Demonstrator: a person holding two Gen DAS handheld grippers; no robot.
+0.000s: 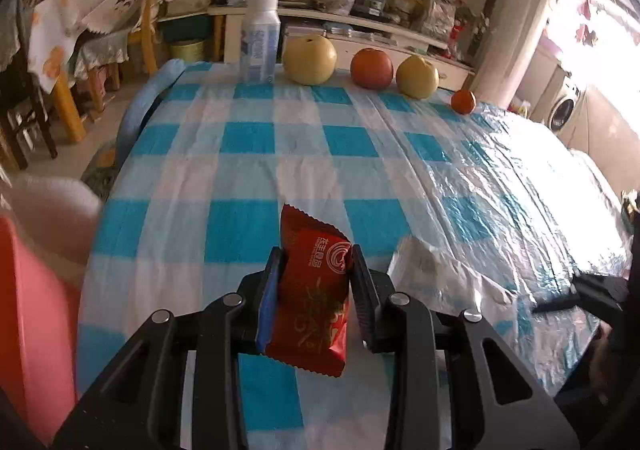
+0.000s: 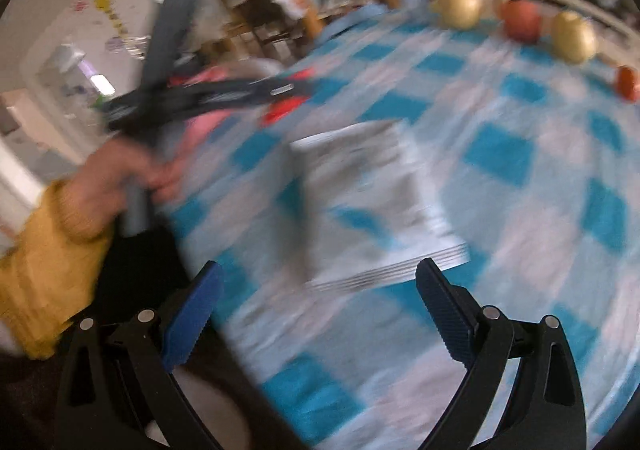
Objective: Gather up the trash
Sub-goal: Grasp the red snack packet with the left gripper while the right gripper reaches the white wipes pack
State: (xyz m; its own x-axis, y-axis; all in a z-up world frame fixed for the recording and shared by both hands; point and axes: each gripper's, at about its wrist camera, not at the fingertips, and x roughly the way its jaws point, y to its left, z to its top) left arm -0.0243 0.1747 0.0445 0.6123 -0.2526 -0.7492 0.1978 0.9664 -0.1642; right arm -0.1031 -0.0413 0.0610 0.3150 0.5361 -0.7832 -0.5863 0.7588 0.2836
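Observation:
My left gripper (image 1: 314, 262) is shut on a red snack wrapper (image 1: 310, 302) and holds it upright above the blue-and-white checked tablecloth (image 1: 280, 154). A clear plastic bag (image 1: 436, 278) lies on the table just right of it. In the blurred right wrist view, my right gripper (image 2: 320, 282) is open and empty, just short of the same clear bag (image 2: 368, 202). The left gripper (image 2: 224, 94) with the red wrapper (image 2: 284, 108) shows there at upper left, held by a hand in a yellow sleeve.
A white bottle (image 1: 260, 40), two yellow pears (image 1: 310, 60), a red apple (image 1: 371, 68) and a small orange (image 1: 463, 102) line the far table edge. A pink bin with a white liner (image 1: 36, 250) stands at the left. Chairs and shelves are behind.

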